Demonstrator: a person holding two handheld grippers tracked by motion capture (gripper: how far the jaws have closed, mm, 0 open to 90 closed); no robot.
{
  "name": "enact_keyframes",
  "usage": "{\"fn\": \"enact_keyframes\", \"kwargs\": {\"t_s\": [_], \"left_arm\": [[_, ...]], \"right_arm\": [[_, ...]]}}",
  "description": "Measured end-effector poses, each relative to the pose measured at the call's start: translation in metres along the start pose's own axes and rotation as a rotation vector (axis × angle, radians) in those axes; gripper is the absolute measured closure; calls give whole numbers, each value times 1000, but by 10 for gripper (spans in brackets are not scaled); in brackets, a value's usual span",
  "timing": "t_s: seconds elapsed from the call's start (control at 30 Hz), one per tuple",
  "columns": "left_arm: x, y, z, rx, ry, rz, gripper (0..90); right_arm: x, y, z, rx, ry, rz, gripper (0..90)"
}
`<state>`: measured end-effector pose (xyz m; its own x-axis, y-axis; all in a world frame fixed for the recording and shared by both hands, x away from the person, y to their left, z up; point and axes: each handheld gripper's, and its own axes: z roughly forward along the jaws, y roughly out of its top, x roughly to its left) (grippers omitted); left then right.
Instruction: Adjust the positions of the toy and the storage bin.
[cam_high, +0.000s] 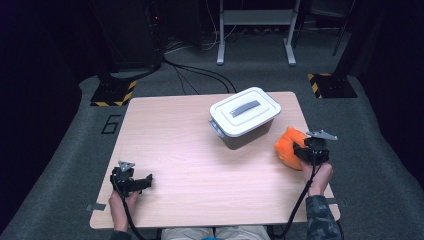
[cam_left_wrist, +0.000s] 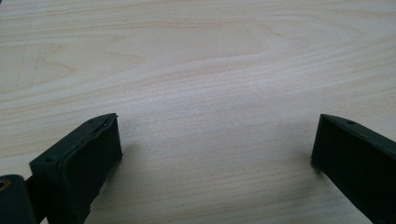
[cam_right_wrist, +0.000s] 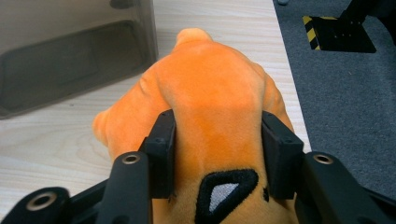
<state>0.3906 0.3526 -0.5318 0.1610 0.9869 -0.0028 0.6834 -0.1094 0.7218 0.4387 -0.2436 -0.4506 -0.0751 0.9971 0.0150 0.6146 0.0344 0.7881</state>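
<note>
Grey carpet is surrounding a pale wooden worktop (cam_high: 190, 150), and a grey storage box (cam_high: 245, 117) with a white clip-on lid is sitting on it toward the far right; this box is serving as the landmark. An orange plush toy (cam_high: 286, 145) is lying on the worktop just beside the box, on its near right side, close to the worktop's right edge. In the right gripper view the toy (cam_right_wrist: 210, 107) is bulging up between the fingers (cam_right_wrist: 161, 149), with the smoky wall of the box (cam_right_wrist: 74, 56) standing just beyond it. The right gripper (cam_high: 302, 150) is sitting right at the toy on the side away from the box; its fingers are pressing into the plush on both sides and holding it, at a fairly narrow gap. The left gripper (cam_high: 148, 180) is resting well apart from the box, near the worktop's near left corner, held in the person's hand. In the left gripper view its fingers (cam_left_wrist: 88, 163) are standing wide, with bare wood between them
</note>
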Motion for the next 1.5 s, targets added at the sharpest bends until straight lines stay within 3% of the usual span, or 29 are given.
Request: {"fn": "enact_keyframes", "kwargs": {"t_s": [0.17,0.43,0.63,0.93,1.2,1.5], "left_arm": [[0,0,0,0,0,1,13],[0,0,0,5,-2,1,13],[0,0,0,5,-1,0,13],[0,0,0,5,-2,2,12],[0,1,0,4,-2,1,12],[-1,1,0,1,3,1,9]], "right_arm": [[0,3,-1,6,-3,-11,305],[-1,7,-8,-27,45,-40,150],[0,9,-18,-45,89,-73,92],[12,3,-36,-66,166,-131,17],[29,-9,-46,-75,219,-173,0],[59,-33,-49,-70,299,-224,0]]}}
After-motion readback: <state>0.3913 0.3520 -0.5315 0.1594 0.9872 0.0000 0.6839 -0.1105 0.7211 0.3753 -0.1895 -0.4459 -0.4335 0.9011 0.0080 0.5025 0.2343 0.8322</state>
